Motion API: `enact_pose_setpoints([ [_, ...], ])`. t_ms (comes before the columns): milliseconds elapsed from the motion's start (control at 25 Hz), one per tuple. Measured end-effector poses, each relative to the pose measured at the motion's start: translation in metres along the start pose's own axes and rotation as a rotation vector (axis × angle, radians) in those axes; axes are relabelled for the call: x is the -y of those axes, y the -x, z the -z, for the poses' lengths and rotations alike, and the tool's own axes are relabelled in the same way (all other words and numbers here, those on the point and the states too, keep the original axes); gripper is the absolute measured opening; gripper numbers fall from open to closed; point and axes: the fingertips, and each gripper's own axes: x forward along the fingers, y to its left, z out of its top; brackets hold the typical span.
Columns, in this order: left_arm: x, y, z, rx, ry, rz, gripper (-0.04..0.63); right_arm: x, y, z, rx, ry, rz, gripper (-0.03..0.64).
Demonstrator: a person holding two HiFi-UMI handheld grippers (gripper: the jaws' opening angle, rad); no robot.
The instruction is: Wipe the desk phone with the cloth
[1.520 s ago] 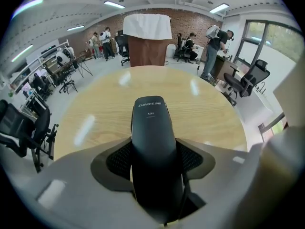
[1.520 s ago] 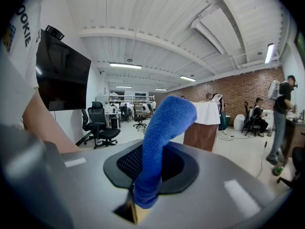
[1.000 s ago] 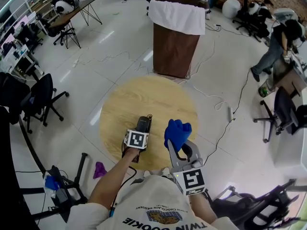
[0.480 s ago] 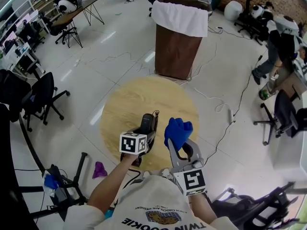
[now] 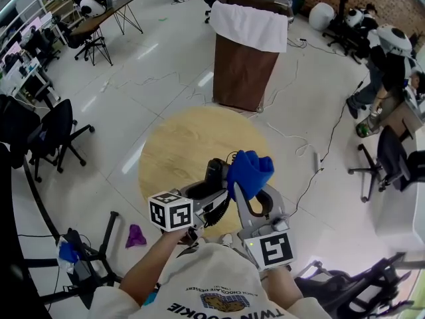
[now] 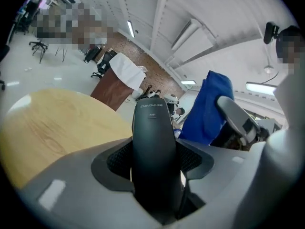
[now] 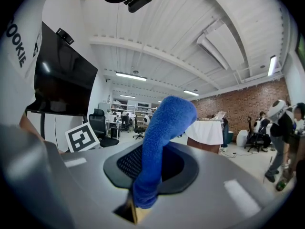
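Left gripper [image 5: 211,190] had swung its handset [image 5: 214,171] up and rightward over the round wood-grain table [image 5: 172,145]. It now sat just beside the cloth [image 5: 251,170] held in the right gripper [image 5: 247,193].

Left gripper view: smooth black plastic handset, long and rounded, clamped between the jaws; blue cloth close on its right.

Right gripper view: fuzzy cloth pinched in closed jaws, standing upright.

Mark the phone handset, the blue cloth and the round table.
phone handset [image 6: 152,147], left gripper view, middle of its back
blue cloth [image 7: 153,144], right gripper view, its upright middle
round table [image 5: 182,145], head view, bare wooden top
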Motion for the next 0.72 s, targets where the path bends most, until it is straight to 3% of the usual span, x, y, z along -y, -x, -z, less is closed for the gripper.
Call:
enact_pose_setpoints([
  [240,0.026,0.010,-0.013,0.041,0.071,0.115,0.256,0.007,-0.012,-0.041,0.094,0.044,-0.009,0.062],
  [720,0.040,0.021,-0.025,0.100,0.114,0.190,0.256,-0.002,-0.036,-0.061,0.142,0.085,-0.040,0.062],
])
